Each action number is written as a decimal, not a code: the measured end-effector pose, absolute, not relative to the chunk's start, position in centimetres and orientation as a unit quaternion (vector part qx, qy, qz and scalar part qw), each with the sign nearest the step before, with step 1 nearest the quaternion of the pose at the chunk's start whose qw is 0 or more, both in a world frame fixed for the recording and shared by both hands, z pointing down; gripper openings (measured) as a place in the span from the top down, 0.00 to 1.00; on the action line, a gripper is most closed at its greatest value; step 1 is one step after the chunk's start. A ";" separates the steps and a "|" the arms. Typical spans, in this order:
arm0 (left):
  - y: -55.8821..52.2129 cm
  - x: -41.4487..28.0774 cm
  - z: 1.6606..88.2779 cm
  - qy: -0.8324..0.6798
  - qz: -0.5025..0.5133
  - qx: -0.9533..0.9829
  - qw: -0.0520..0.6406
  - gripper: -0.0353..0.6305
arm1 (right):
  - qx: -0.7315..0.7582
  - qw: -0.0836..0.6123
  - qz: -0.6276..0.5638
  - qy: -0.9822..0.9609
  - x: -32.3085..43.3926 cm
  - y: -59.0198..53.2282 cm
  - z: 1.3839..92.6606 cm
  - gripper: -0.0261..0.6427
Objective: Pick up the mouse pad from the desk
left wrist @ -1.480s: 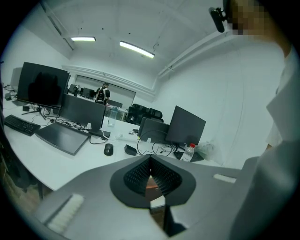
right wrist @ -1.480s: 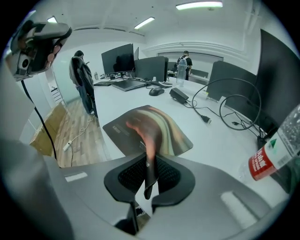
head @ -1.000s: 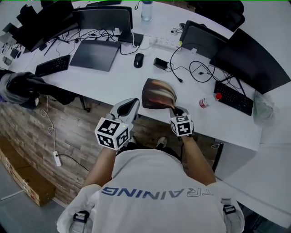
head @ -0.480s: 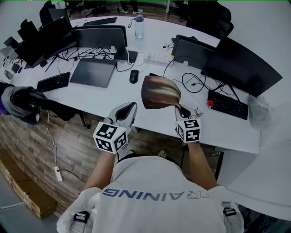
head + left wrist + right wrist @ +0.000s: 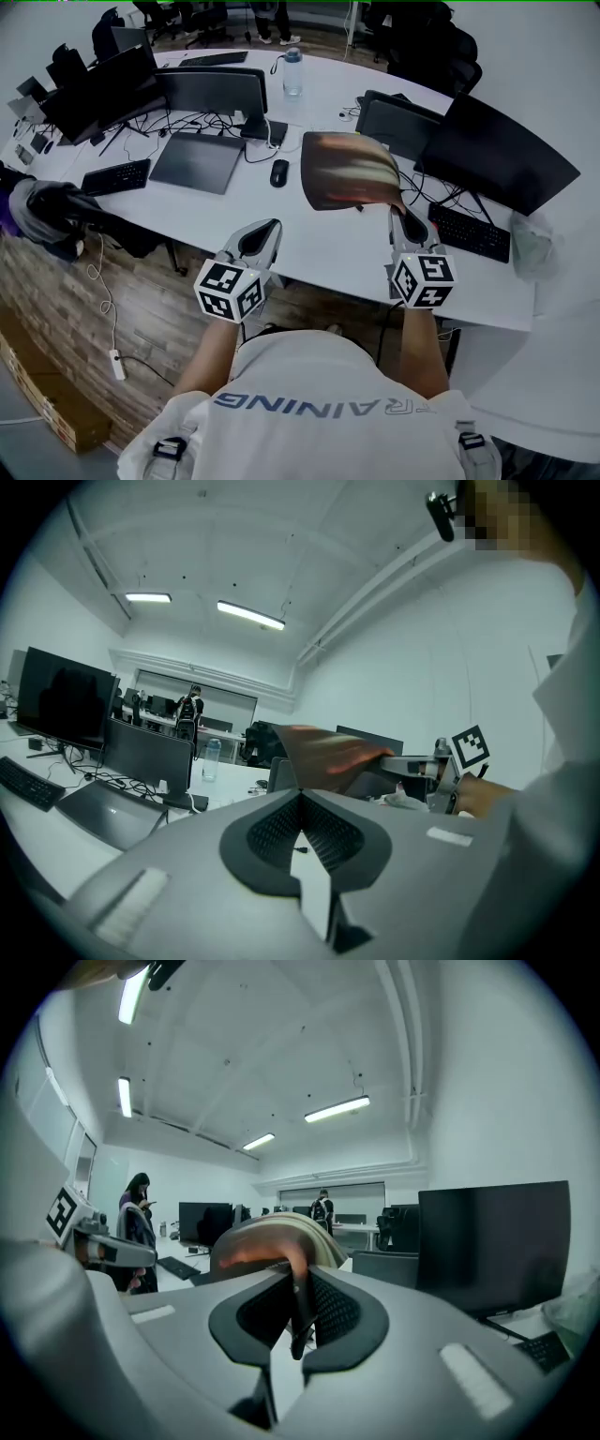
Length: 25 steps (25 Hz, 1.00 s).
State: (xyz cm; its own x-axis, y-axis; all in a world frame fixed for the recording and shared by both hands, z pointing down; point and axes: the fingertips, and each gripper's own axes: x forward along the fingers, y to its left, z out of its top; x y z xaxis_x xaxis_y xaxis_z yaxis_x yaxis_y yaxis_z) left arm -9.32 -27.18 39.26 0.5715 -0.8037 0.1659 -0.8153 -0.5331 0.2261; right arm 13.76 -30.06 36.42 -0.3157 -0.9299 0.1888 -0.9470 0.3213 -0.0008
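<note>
The pad point(image 5: 349, 171) is up in the air above the white desk point(image 5: 309, 248), curled and clear of its top. The right gripper point(image 5: 403, 214) pinches its near edge. The left gripper point(image 5: 267, 228) is pressed together on nothing.

The person's white shirt point(image 5: 323, 417) bears the word "TRAINING", seen upside down.

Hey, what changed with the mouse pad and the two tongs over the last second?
The right tongs, shut on the mouse pad at its edge, rose and carried the pad higher above the desk. They kept hold throughout. The left tongs stayed shut and empty near the desk's front edge; the mouse did not move.
</note>
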 end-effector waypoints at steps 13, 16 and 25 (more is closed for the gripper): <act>-27.4 -8.7 39.4 -0.464 0.021 0.873 0.147 0.95 | 0.577 0.066 0.048 -0.813 14.3 -29.2 35.6 0.90; -27.4 -8.7 39.6 -0.466 0.023 0.872 0.150 0.95 | 0.576 0.072 0.044 -0.813 14.2 -29.2 35.9 0.90; -27.3 -8.5 39.6 -0.468 0.023 0.870 0.151 0.95 | 0.571 0.079 0.046 -0.816 14.1 -29.3 36.5 0.90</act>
State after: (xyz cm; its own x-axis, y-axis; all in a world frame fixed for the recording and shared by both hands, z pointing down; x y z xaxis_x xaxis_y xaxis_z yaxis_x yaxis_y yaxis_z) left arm -8.53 -27.32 39.57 0.5601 -0.8081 0.1822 -0.8223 -0.5157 0.2406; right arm 14.08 -29.29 36.50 -0.3357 -0.9243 0.1815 -0.9389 0.3438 0.0142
